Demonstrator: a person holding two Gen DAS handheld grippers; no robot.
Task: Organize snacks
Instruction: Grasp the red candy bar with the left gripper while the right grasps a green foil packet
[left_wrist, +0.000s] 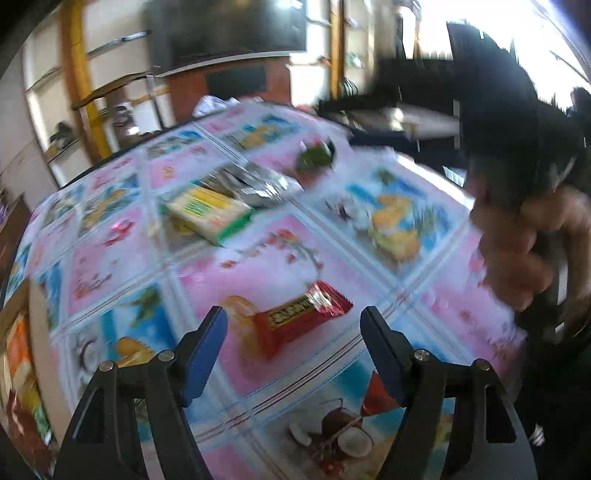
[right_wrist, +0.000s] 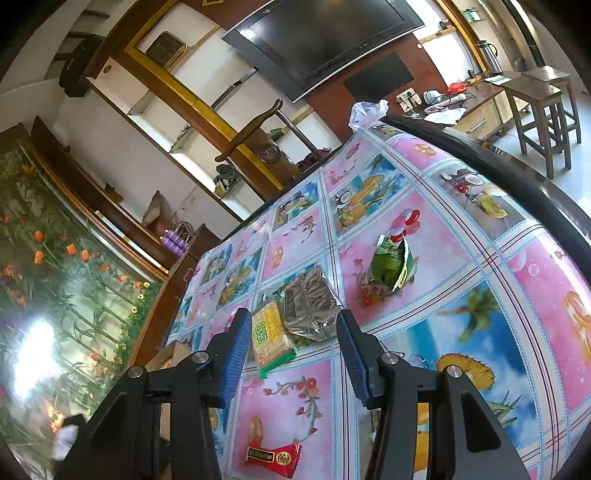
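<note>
The left claw (left_wrist: 293, 325) hangs wide open and empty over the red foil snack packet (left_wrist: 301, 319), which lies flat on the glossy fruit-printed surface (left_wrist: 436, 306), so the step in hand looks like a pickup needing a descent and squeeze across its crinkly sides. The right claw (right_wrist: 291, 332) stands part open, empty, facing a yellow biscuit pack (right_wrist: 271, 338), a silvery bag (right_wrist: 310, 302) and, probably, a torn green pouch (right_wrist: 389, 264).

The left gripper (left_wrist: 293, 325) had black angular arms, each tipped with a blue pad and fixed with round silver screws. The right gripper (right_wrist: 290, 332) matched it, its blue pads ribbed. At three o'clock, the person's hand (left_wrist: 524, 251) gripped a black handle.
</note>
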